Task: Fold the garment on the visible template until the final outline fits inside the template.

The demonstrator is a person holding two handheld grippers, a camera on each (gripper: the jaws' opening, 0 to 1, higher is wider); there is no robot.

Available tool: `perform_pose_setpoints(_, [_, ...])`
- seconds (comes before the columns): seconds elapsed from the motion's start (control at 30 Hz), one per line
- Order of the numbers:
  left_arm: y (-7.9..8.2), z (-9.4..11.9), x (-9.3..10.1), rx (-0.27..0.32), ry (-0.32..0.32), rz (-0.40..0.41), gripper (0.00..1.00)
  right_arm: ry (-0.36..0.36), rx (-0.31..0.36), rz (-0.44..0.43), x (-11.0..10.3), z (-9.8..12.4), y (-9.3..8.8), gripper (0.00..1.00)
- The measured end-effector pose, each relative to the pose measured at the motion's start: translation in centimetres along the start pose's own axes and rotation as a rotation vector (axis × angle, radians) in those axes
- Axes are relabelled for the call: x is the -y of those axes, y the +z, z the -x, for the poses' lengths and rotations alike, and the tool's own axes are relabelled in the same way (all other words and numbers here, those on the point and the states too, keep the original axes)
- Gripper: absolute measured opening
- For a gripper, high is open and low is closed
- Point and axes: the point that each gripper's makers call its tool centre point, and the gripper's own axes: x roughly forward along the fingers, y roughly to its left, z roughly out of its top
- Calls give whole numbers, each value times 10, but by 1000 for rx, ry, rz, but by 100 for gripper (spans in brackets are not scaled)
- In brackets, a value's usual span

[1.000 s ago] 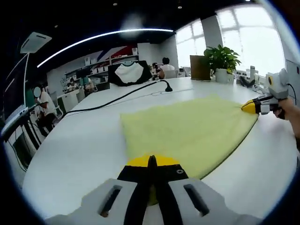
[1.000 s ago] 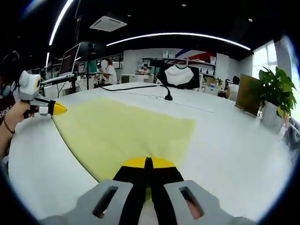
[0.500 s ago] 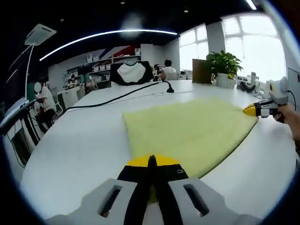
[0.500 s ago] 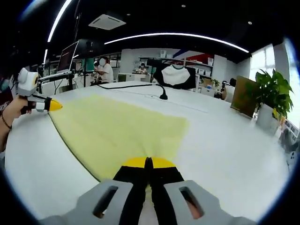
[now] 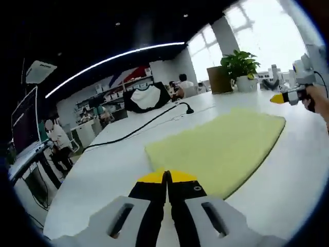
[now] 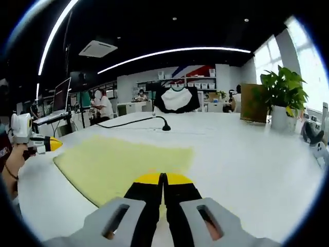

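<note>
A pale yellow garment point(image 5: 221, 146) lies flat on the white table point(image 5: 97, 175). In the left gripper view my left gripper point(image 5: 167, 176) has its jaws shut, low over the garment's near edge. The right gripper point(image 5: 281, 98), held by a hand, hovers just past the garment's far right corner, apart from it. In the right gripper view the garment point(image 6: 118, 164) spreads ahead and to the left of my right gripper point(image 6: 162, 177), whose jaws are shut. The left gripper point(image 6: 49, 145), also held by a hand, sits just above the garment's left corner.
A black cable with a small stand point(image 5: 182, 107) crosses the table behind the garment. A potted plant point(image 5: 239, 69) and a brown box stand at the far right. A black and white shirt point(image 6: 177, 98) hangs over a chair beyond the table. People sit at desks behind.
Both grippers have lifted off the garment's corners, which now lie on the table. Both views have tilted upward, and the garment has settled flat.
</note>
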Motion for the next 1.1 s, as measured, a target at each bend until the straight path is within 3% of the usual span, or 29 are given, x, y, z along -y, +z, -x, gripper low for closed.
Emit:
perform_pose_setpoints(0.13, [2,17,6,-34,-40,-15,1,-12,3,38,4,15,7,0])
perform_pose_setpoints(0.3, [16,43,14,46,-83,33,3,-11,1,58,3,39,4,0])
perform_pose_setpoints(0.33, [17,48,15,56,-92,43,1,1,3,71,2,45,3,0])
perform_pose_setpoints(0.4, [19,63,18,94,-119,154,1,97,-15,44,-12,51,-2,0])
perform_pose_setpoints(0.43, [23,70,18,133,-122,156,1,118,-5,48,-17,57,-2,0])
perform_pose_setpoints(0.5, [20,80,17,128,-113,133,1,77,-3,104,-13,66,-3,0])
perform_pose_setpoints(0.6, [20,95,17,140,-118,121,1,101,4,100,-20,79,-3,0])
perform_pose_setpoints(0.67, [22,106,20,160,-153,165,3,109,10,100,-24,89,-5,0])
perform_pose_setpoints(0.77, [17,121,23,152,-166,137,7,95,-7,152,-24,104,-14,0])
perform_pose_setpoints(0.8, [16,127,24,151,-176,105,7,89,-3,154,-23,114,-17,0])
perform_pose_setpoints(0.87, [19,133,22,157,-177,120,8,68,15,113,-18,130,-17,0])
perform_pose_setpoints(0.93, [31,138,17,209,-169,179,19,33,84,88,-12,142,-5,0])
perform_pose_setpoints(1.07, [47,152,26,229,-213,182,43,-8,100,123,-4,164,10,0])
perform_pose_setpoints(1.1, [50,155,25,237,-208,189,53,-11,103,127,-4,167,12,0])
